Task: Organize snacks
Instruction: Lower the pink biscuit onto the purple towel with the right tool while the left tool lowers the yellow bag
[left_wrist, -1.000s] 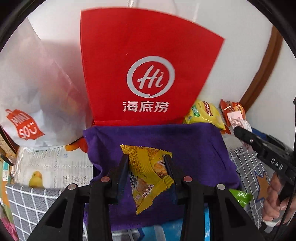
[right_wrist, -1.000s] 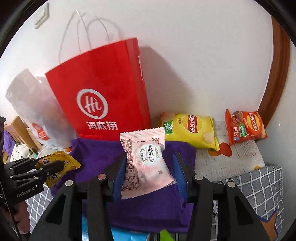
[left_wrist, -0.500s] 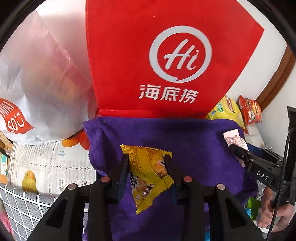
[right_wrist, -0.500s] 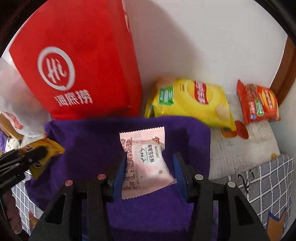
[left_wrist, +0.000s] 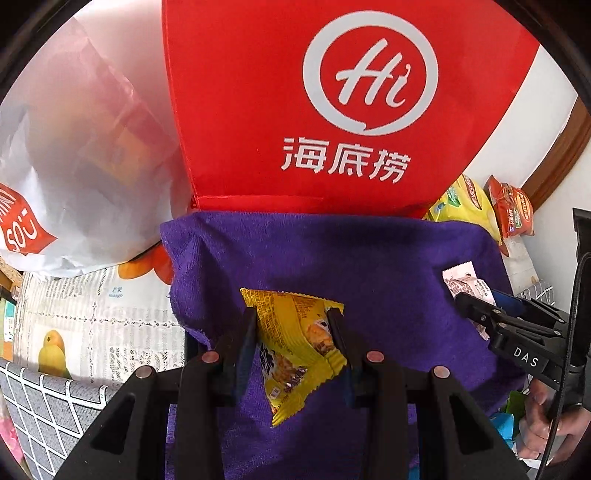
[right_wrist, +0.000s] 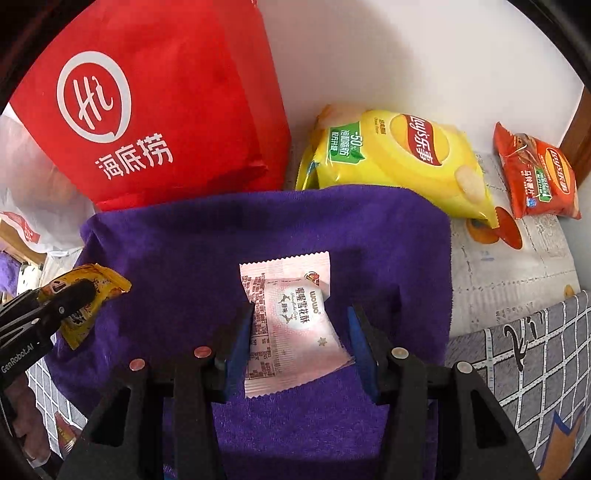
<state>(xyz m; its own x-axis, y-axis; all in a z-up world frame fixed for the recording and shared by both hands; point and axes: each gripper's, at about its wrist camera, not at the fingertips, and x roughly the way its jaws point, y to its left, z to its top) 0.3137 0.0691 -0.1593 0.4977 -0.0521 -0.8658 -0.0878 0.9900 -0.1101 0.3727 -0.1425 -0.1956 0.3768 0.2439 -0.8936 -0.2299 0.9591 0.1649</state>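
My left gripper is shut on a small yellow snack packet and holds it over the purple towel. My right gripper is shut on a pink-white snack packet over the same towel. The left gripper and its yellow packet show at the left edge of the right wrist view. The right gripper with the pink packet shows at the right of the left wrist view.
A red Hi paper bag stands behind the towel against the wall. A white plastic bag lies at the left. A yellow Lay's bag and a red Lay's bag lie at the back right on a fruit-print cloth.
Both grippers have moved forward and down toward the purple towel, each still holding its packet. The red bag now looms larger in both views.
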